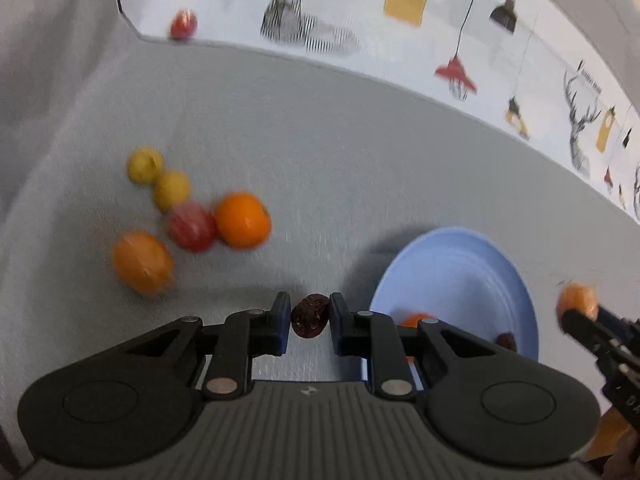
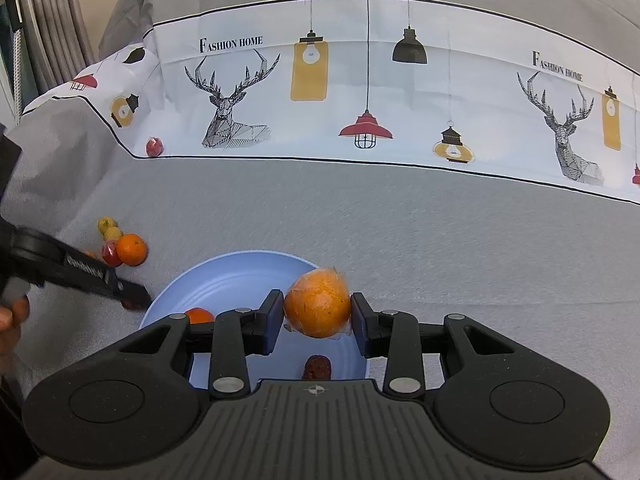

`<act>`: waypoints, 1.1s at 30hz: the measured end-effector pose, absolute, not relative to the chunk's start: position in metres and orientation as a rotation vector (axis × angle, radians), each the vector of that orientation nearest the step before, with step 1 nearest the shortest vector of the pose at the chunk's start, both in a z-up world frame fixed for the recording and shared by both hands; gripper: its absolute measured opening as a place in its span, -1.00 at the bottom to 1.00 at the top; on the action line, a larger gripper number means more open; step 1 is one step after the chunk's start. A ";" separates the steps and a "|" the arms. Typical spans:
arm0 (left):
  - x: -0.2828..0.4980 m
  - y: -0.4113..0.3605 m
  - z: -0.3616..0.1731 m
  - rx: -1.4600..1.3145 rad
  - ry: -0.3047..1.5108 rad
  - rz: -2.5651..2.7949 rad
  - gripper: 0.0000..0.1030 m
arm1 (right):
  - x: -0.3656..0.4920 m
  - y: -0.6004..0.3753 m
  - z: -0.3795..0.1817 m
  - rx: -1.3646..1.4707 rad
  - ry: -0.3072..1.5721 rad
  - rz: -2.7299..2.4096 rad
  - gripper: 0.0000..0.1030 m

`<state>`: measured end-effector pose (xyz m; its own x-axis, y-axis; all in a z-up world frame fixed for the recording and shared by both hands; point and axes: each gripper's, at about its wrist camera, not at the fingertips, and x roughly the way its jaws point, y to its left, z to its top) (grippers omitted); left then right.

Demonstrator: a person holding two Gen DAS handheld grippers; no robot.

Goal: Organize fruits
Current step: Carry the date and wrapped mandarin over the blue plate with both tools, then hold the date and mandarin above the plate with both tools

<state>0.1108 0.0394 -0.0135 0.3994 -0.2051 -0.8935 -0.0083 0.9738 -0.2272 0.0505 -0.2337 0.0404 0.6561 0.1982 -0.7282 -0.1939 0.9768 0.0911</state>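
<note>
A grey cloth [image 2: 400, 220] covers the desk, and across its far side runs a white band [image 2: 360, 80] printed with deer heads and hanging lamps. Near the front sits a light blue plate [image 2: 240, 276], already holding a small orange fruit [image 2: 199, 315] and a dark red date [image 2: 317, 367]. The right gripper [image 2: 317, 316] hangs over the plate, clamped on a wrapped orange [image 2: 318, 304] between its two pads. Just left of the plate, the left gripper [image 1: 310, 318] points down at the cloth with a second dark date [image 1: 309, 316] between its fingers; the pads sit right against its sides, though the view is blurred and a firm grip cannot be confirmed. Farther left lies a loose cluster: two oranges [image 1: 243, 220], a red fruit [image 1: 192, 227] touching one of them, and two yellow fruits [image 1: 145, 165] side by side. One more red fruit [image 2: 154, 147] rests alone at the edge of the printed band, well apart from the rest.
</note>
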 end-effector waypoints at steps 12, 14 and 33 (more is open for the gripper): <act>0.082 -0.001 0.020 -0.076 0.996 -0.411 -0.57 | 0.055 -0.226 0.035 -0.027 0.850 0.223 -0.26; 0.076 -0.012 0.019 -0.052 0.986 -0.464 -0.57 | 0.056 -0.225 0.035 -0.029 0.852 0.224 -0.26; 0.049 -0.065 0.004 0.159 0.961 -0.692 -0.57 | 0.055 -0.222 0.034 -0.041 0.852 0.217 -0.27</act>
